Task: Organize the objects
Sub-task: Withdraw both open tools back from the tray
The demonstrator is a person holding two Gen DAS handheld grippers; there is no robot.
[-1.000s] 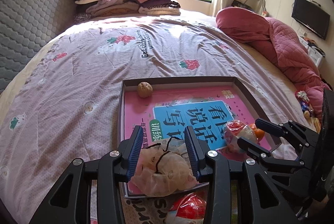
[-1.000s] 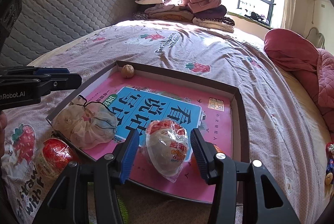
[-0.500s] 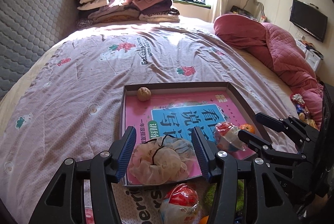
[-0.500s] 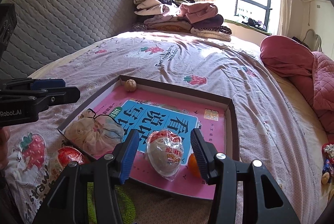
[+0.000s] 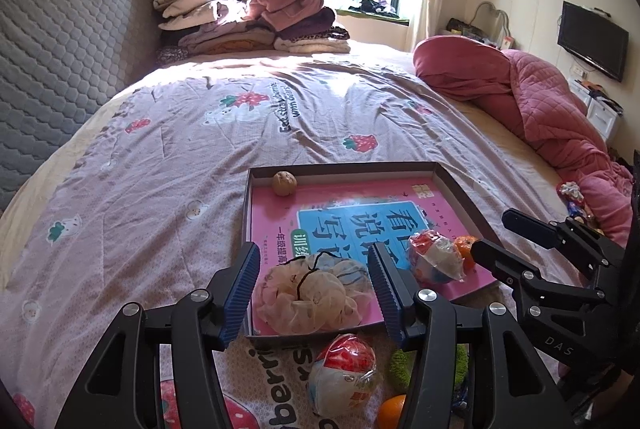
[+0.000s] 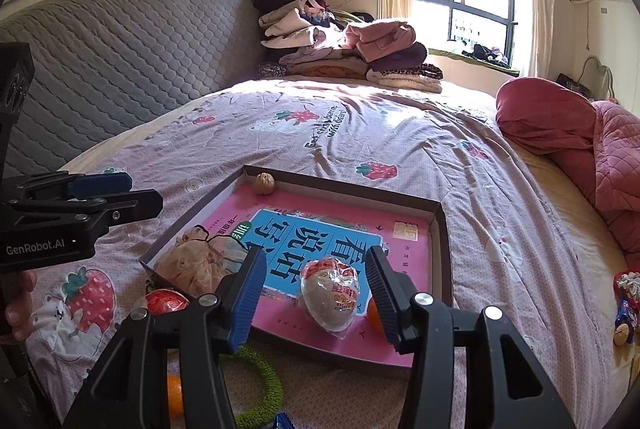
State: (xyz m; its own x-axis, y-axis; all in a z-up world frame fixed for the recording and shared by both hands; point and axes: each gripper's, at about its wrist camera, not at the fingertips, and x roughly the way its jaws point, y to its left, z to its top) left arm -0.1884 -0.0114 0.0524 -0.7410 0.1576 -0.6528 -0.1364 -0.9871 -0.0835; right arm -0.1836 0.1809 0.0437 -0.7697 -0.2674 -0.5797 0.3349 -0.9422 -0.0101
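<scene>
The soft cream mesh pouch with a black cord lies in the lower left corner of the shallow brown cardboard tray. A second ago the left gripper squeezed it; now its jaws stand apart, off the pouch. The right gripper also stands apart around the egg-shaped snack in crinkled plastic wrap, whose long axis runs toward the camera.
</scene>
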